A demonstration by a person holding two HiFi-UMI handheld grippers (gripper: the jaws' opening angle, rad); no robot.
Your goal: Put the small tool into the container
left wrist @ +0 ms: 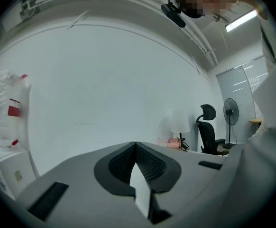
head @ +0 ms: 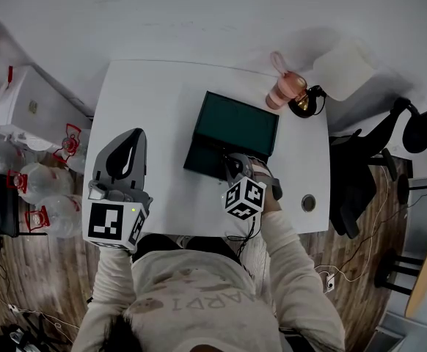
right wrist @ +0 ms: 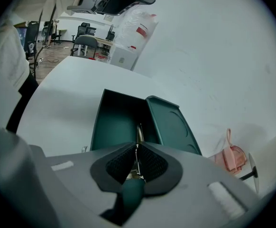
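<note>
Tool partly hidden
Before the dark green open container (right wrist: 114, 122), the grey right gripper (right wrist: 137, 147) hides the green-handled metal tool (right wrist: 128, 196) mid-shaft.

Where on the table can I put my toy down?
The biggest bare patch of white table lies left of the green container, from the far edge to the left gripper. The far right corner is crowded: pink bottle, black object. The right gripper, holding the small tool, hangs at the container.

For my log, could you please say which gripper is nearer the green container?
Right. The right gripper, holding the small tool, is at the container's near edge; the left gripper is off to its left.
</note>
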